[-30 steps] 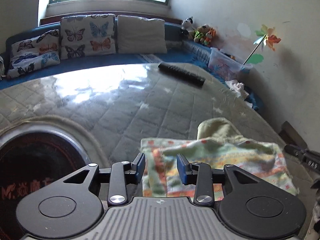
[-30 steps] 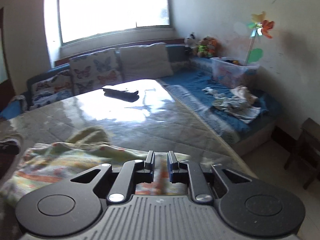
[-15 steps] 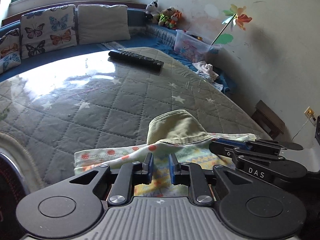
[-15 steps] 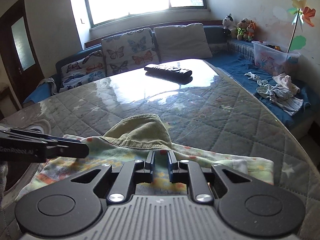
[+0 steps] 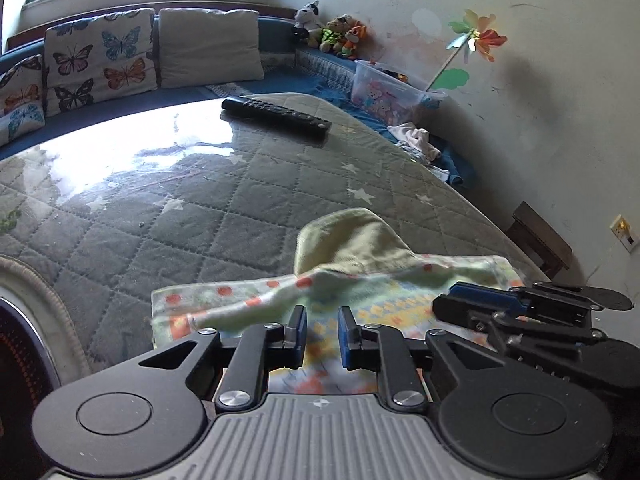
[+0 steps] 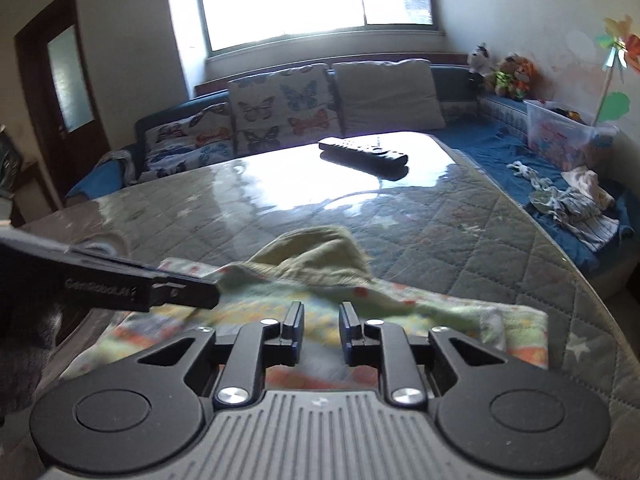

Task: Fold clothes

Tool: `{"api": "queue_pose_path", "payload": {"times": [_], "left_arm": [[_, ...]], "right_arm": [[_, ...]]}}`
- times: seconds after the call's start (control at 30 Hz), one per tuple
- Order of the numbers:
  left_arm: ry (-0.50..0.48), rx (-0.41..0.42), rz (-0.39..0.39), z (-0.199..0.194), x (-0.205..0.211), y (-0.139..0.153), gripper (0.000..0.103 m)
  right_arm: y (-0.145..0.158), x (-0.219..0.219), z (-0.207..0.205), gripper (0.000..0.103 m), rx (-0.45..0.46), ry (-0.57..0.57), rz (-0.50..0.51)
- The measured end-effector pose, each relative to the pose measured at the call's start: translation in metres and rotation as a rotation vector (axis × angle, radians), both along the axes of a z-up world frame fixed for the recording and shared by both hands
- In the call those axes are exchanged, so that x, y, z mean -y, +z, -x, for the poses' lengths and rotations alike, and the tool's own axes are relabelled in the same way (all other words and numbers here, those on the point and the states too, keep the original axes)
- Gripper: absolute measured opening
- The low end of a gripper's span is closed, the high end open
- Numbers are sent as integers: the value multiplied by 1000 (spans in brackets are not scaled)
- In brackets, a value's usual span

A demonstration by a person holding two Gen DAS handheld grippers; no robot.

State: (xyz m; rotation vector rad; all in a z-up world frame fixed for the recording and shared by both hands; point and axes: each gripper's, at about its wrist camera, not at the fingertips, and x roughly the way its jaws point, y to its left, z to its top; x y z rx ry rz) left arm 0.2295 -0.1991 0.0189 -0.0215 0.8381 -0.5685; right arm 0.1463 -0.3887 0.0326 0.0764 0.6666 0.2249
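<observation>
A pastel garment [image 5: 400, 300] with orange dots and a plain green part [image 5: 352, 236] lies near the front edge of the quilted table [image 5: 240, 208]. My left gripper [image 5: 322, 330] is shut on its near-left edge, and a blurred flap rises just ahead of the fingertips. The right gripper [image 5: 440, 306] comes in low from the right over the cloth. In the right wrist view the right gripper [image 6: 321, 330] has a narrow gap between its fingers above the garment [image 6: 440, 312], gripping nothing I can see. The left gripper [image 6: 212, 296] reaches in from the left and touches the raised fold.
A black remote [image 5: 276, 116] lies at the table's far end. Beyond it are a blue sofa with butterfly cushions [image 5: 100, 64] and a clear box [image 5: 388, 92]. Loose clothes [image 6: 572, 204] lie on the sofa to the right. A dark round object [image 5: 16, 352] sits at the near left.
The left gripper narrowed from wide open onto the garment's edge and moved right with it. The right gripper's fingers stand slightly further apart than before. The cloth is now blurred.
</observation>
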Motion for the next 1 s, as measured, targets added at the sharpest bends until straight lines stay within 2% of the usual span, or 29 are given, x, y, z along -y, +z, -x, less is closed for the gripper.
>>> {"api": "queue_pose_path", "payload": {"times": [0.13, 0.27, 0.53, 1.0], "left_arm": [[-41, 45, -15, 32, 1, 6, 18], [-72, 89, -22, 64, 1, 8, 19], [-47, 72, -8, 83, -9, -6, 19], [-6, 73, 22, 89, -26, -8, 21]], "right_arm": [[0, -12, 25, 20, 13, 39, 30], [-2, -22, 53, 32, 35, 55, 49], [-11, -30, 89, 36, 79, 38, 68], [-19, 33, 107, 38, 52, -219, 24]]}}
